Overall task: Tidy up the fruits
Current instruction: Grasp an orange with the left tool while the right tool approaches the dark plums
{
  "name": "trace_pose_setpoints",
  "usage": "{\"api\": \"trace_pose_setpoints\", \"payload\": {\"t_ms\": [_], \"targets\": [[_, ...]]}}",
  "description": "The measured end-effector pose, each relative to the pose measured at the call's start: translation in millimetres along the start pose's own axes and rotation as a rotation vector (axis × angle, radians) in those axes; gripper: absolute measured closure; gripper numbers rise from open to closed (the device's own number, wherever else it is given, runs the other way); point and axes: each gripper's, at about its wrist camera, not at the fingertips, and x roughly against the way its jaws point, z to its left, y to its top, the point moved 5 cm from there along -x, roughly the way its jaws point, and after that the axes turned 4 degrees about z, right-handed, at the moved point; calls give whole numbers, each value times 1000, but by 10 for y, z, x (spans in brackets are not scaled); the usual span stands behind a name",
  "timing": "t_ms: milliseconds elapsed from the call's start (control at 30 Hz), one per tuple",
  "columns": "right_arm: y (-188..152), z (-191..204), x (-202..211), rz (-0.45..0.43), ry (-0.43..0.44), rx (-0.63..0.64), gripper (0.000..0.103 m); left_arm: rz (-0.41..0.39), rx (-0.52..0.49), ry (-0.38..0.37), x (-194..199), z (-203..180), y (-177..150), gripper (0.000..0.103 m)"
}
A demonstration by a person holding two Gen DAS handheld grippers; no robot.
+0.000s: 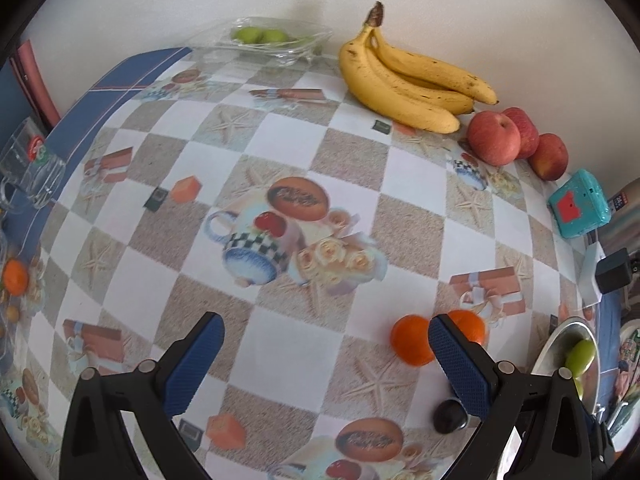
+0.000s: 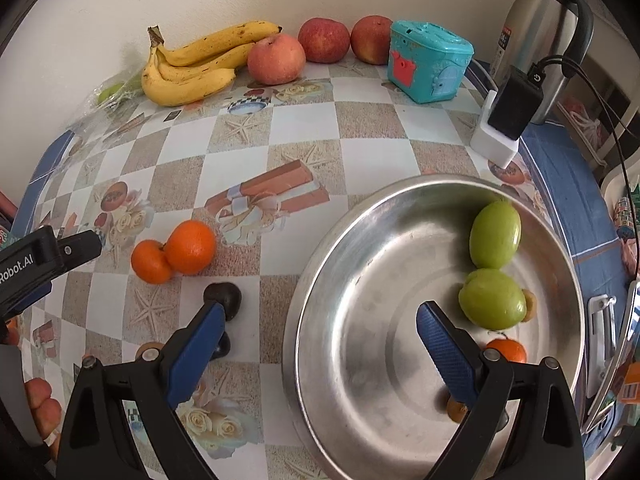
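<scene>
A steel bowl (image 2: pixel 360 264) holds two green fruits (image 2: pixel 494 234), a small orange (image 2: pixel 506 350) and small brownish fruits. My right gripper (image 2: pixel 320 312) hangs open over the bowl's left rim, empty. Two oranges (image 2: pixel 188 246) touch each other on the tablecloth, with a dark plum (image 2: pixel 224 296) just in front. My left gripper (image 1: pixel 326 330) is open and empty; its right finger (image 1: pixel 456 360) overlaps the oranges (image 1: pixel 412 340), and the plum (image 1: pixel 450 416) lies beside it. Bananas (image 1: pixel 404 80) and three red apples (image 1: pixel 494 138) lie along the wall.
A clear tray (image 1: pixel 272 40) with green fruits sits at the back wall. A teal toy box (image 2: pixel 428 60), a steel thermos (image 2: pixel 540 28) and a charger on a white block (image 2: pixel 508 112) stand right of the bowl. A glass mug (image 1: pixel 28 168) and another orange (image 1: pixel 16 276) sit at the left edge.
</scene>
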Motion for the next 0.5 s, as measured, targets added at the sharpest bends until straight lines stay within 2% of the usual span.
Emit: {"api": "trace_pose_setpoints", "payload": {"t_ms": [167, 400, 500], "targets": [[98, -77, -10, -7, 3, -25, 6, 29, -5, -58, -90, -148, 7, 0], [120, -203, -32, -4, 0, -67, 6, 84, -2, -87, -232, -246, -71, 0], [110, -228, -37, -1, -1, -77, 6, 97, 20, -114, -268, -239, -101, 4]]}}
